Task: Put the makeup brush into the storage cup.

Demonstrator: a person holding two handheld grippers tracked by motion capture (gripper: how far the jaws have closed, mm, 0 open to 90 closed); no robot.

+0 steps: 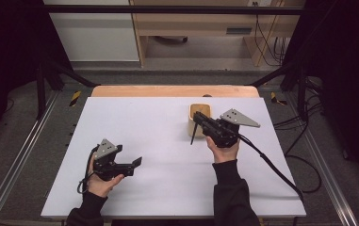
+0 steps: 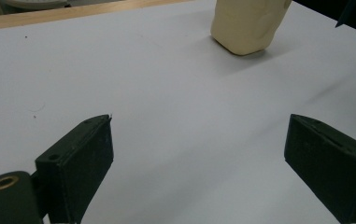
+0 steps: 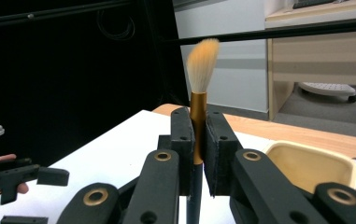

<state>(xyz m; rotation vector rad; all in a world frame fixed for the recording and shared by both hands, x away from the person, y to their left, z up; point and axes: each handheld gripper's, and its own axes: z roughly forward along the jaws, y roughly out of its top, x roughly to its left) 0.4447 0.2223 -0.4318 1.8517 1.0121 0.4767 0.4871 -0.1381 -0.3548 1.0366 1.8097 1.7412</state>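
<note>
My right gripper (image 1: 199,119) is shut on a makeup brush (image 3: 201,60) with a gold ferrule and orange-tipped bristles. The bristles stick out beyond the jaws, and the thin dark handle (image 1: 193,134) hangs down toward the table. Just past this gripper stands a cream-coloured cup (image 1: 191,126), seen empty in the right gripper view (image 3: 306,165). My left gripper (image 1: 134,167) hovers low at the table's near left, open with nothing between its jaws (image 2: 199,140). The cup (image 2: 248,25) lies far ahead of it.
A white mat (image 1: 149,127) covers the table, with a wooden strip (image 1: 175,91) along the far edge. The right gripper's cable (image 1: 271,165) trails off the near right. Black frame rails stand around the table, and a wooden cabinet is behind it.
</note>
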